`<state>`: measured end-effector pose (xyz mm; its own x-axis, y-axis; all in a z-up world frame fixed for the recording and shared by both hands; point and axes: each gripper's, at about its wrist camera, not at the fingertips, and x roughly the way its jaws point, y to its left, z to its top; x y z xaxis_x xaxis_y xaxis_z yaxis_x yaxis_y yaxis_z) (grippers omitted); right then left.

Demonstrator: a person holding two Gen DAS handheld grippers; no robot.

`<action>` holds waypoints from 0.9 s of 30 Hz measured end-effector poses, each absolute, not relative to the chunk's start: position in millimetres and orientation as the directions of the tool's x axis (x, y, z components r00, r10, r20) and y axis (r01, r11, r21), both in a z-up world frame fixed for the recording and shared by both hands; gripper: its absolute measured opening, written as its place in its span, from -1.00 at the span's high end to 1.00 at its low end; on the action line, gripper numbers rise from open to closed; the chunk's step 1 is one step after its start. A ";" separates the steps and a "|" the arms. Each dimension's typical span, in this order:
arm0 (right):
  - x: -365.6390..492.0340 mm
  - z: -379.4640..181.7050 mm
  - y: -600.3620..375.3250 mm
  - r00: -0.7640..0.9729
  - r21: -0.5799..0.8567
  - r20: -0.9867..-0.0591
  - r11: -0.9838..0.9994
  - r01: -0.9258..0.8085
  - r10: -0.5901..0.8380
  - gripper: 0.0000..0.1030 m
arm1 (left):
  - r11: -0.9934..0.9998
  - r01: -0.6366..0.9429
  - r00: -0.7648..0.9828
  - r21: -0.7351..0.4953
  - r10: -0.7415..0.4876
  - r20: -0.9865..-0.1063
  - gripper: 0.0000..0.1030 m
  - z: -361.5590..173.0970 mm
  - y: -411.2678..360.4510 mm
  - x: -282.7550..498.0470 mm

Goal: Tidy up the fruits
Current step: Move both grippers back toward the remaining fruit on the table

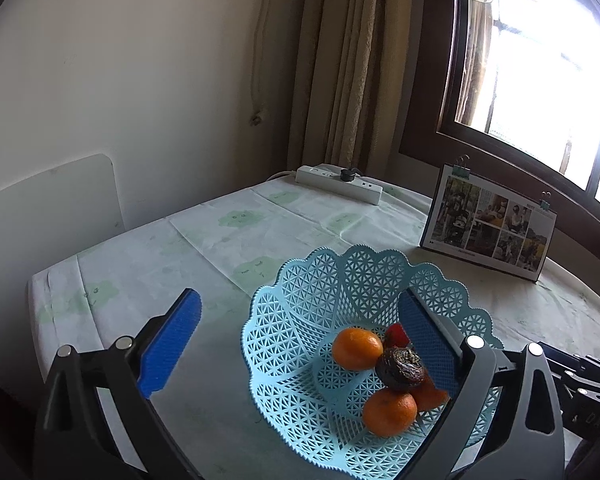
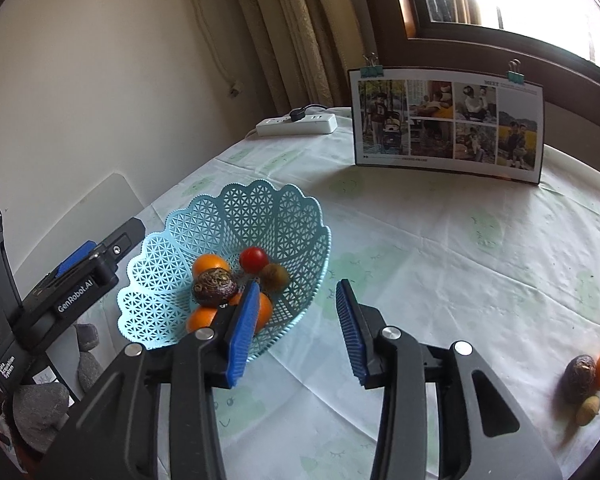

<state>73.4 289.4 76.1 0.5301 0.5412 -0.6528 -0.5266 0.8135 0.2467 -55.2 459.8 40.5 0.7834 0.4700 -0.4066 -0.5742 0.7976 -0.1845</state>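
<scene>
Both grippers look the same. The left gripper [image 1: 300, 344] and right gripper [image 2: 296, 328] have black arms, round silver screws and bumpy blue pads [image 2: 244, 332]. White words on one say "GenRobot.AI".

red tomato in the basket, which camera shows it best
The right wrist view: the red tomato sits in full sight at the back of the blue basket, beside a brownish fruit. In the left wrist view only a red sliver shows, mostly hidden behind the left tongs' blue pad.
</scene>
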 end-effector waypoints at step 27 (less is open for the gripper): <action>92.7 55.8 124.9 0.664 0.272 -0.681 0.948 -0.164 0.310 0.13 | 0.912 -0.402 0.850 -0.081 0.339 -0.403 -0.94 52.4 370.7 -16.8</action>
<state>92.7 124.9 55.8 0.6639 0.3099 -0.6806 -0.1637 0.9482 0.2722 -16.8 370.7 52.4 0.8499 0.3394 -0.4030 -0.4025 0.9118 -0.0809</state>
